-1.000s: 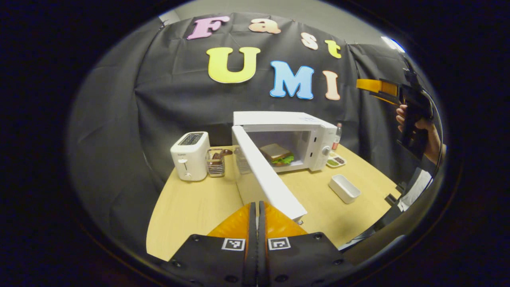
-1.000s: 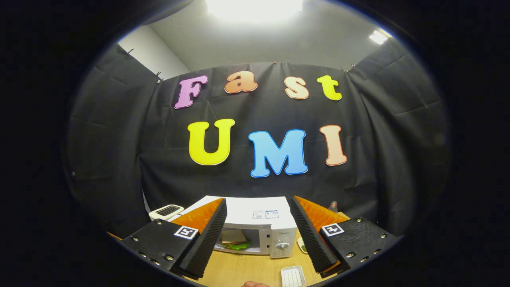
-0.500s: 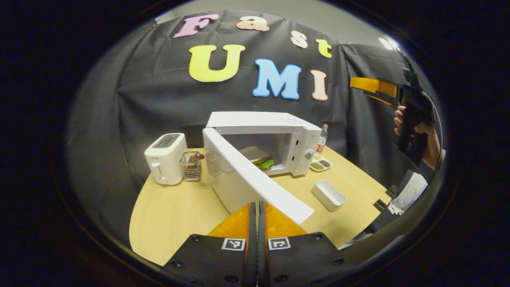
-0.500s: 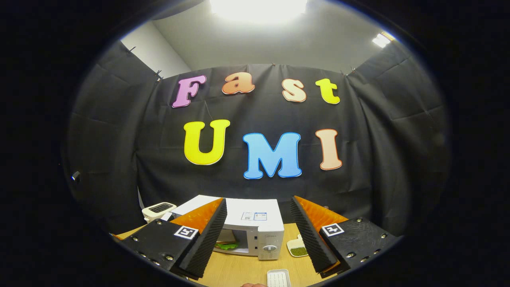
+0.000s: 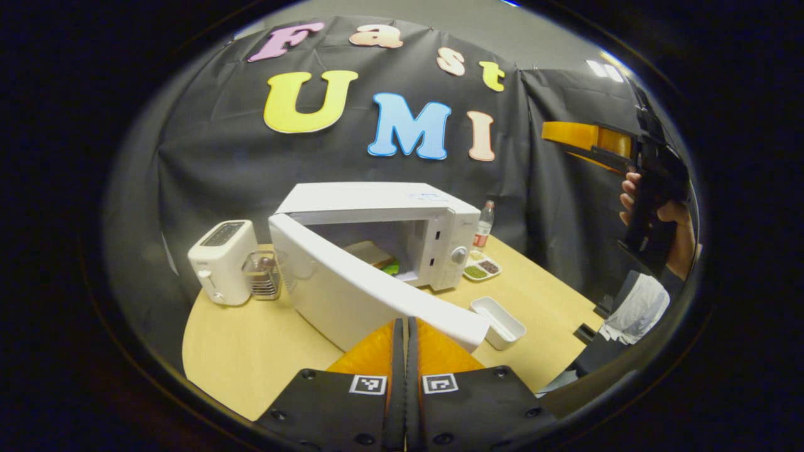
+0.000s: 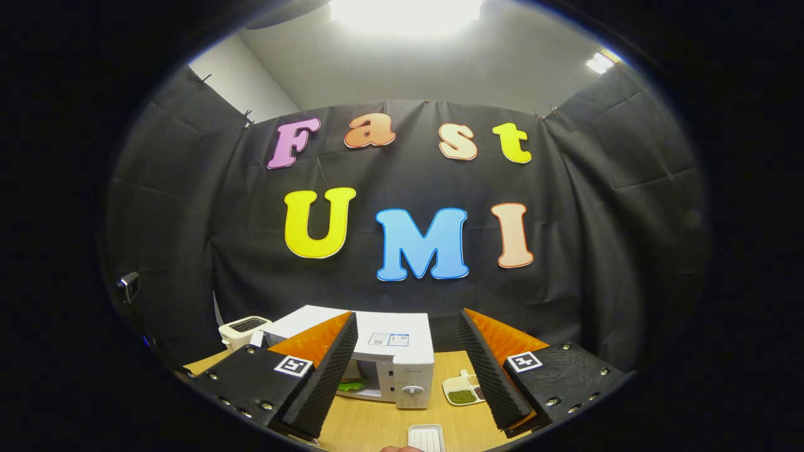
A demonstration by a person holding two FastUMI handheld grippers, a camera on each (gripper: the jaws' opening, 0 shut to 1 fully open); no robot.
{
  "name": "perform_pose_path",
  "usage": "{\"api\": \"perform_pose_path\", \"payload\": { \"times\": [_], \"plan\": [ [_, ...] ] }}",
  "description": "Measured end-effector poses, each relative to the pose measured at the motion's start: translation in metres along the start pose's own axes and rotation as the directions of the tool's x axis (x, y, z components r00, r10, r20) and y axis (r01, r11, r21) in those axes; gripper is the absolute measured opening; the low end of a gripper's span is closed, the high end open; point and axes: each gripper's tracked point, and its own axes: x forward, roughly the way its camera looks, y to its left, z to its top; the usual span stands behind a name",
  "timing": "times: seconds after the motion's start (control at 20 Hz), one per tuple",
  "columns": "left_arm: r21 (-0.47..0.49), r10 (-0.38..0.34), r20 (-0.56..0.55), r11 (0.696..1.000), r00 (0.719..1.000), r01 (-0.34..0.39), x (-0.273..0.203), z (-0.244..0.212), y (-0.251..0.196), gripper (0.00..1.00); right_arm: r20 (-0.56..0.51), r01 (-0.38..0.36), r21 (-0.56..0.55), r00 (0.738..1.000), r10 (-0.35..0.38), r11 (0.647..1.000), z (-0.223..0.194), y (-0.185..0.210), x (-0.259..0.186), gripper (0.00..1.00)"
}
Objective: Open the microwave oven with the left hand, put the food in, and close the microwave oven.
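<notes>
My left gripper (image 5: 407, 326) has its fingers pressed together on nothing, tips just at the outer edge of the white microwave oven's door (image 5: 352, 292), which stands partly open ahead of them. Beyond the door, inside the boxy white microwave oven (image 5: 402, 220), lies the sandwich with green lettuce (image 5: 375, 256). My right gripper (image 6: 407, 351) is up high, fingers spread wide and empty, the oven low between them.

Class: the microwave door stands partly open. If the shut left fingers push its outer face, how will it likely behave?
The door looks like a stiff panel, so it should probably swing, not bend. Hinged at its left edge, it will likely arc toward the microwave. It may be light and close easily.
</notes>
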Motion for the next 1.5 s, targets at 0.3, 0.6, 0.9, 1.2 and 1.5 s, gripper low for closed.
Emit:
{"api": "perform_pose_path", "payload": {
  "times": [0.3,0.6,0.9,1.2,1.5],
  "plan": [
    [0.023,-0.043,0.013,0.999,0.999,0.043,0.042,0.017,-0.025,0.09,-0.001,0.026,0.003,1.000,-0.026,1.000,0.002,-0.023,-0.004,0.96],
    [0.009,-0.084,0.010,0.996,0.996,0.084,0.082,0.031,-0.044,0.07,-0.017,0.058,0.011,0.998,-0.058,0.998,-0.004,-0.048,-0.006,0.96],
    [-0.010,-0.096,0.021,0.995,0.995,0.096,0.121,0.046,-0.054,0.09,-0.032,0.086,0.014,0.996,-0.085,0.996,-0.008,-0.072,-0.006,0.96],
    [-0.067,-0.078,0.035,0.995,0.996,0.080,0.168,0.060,-0.057,0.07,-0.043,0.088,0.009,0.995,-0.088,0.996,-0.013,-0.094,-0.002,0.96],
    [-0.110,-0.041,0.044,0.993,0.998,0.046,0.206,0.076,-0.060,0.07,-0.054,0.093,0.014,0.994,-0.092,0.996,-0.021,-0.113,0.003,0.96]
  ]
}}
